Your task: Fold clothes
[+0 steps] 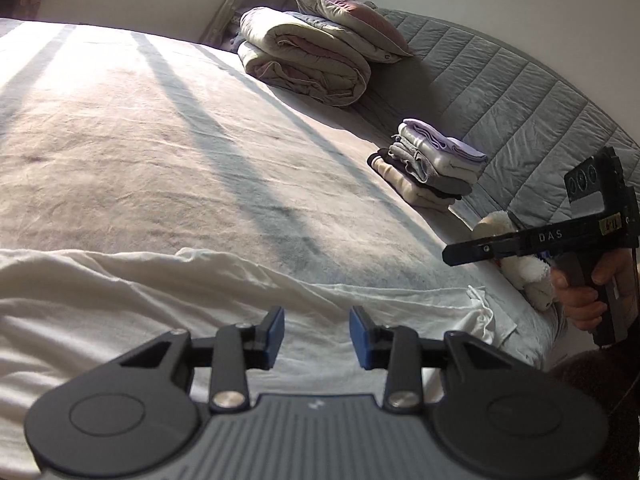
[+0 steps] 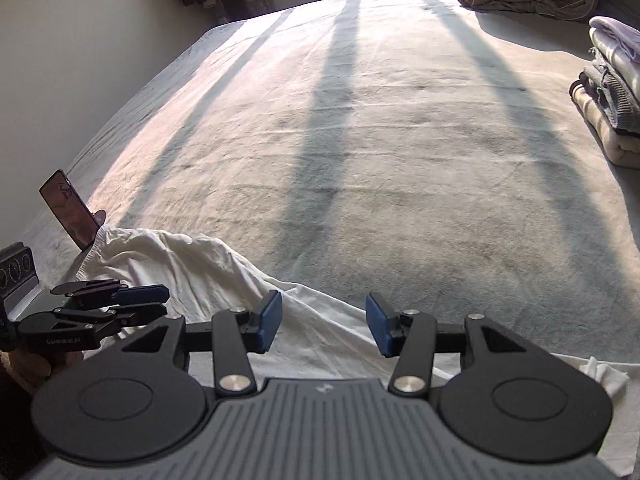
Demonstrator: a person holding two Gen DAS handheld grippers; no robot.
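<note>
— Status of the clothes?
— We find a white garment (image 1: pixel 200 292) lying rumpled and unfolded at the near edge of the bed (image 1: pixel 180 140); a folded stack (image 1: pixel 430 164) sits beyond it by the headboard (image 1: pixel 520 92).
— Grippers?
— We note left gripper (image 1: pixel 317 334) and right gripper (image 2: pixel 323 322) both wide, holding nothing.

right gripper (image 1: pixel 452 254) bar: white letters "DAS" along its side.
right gripper tag: small yellow sticker (image 1: pixel 611 224) near the bar's rear end, handwritten, perhaps "6-11", hard to read.
left gripper (image 2: pixel 162 299) body: faint pale lettering "GenRobot.AI" on its side.
left gripper top: a few small round marks, too blurred to read.
</note>
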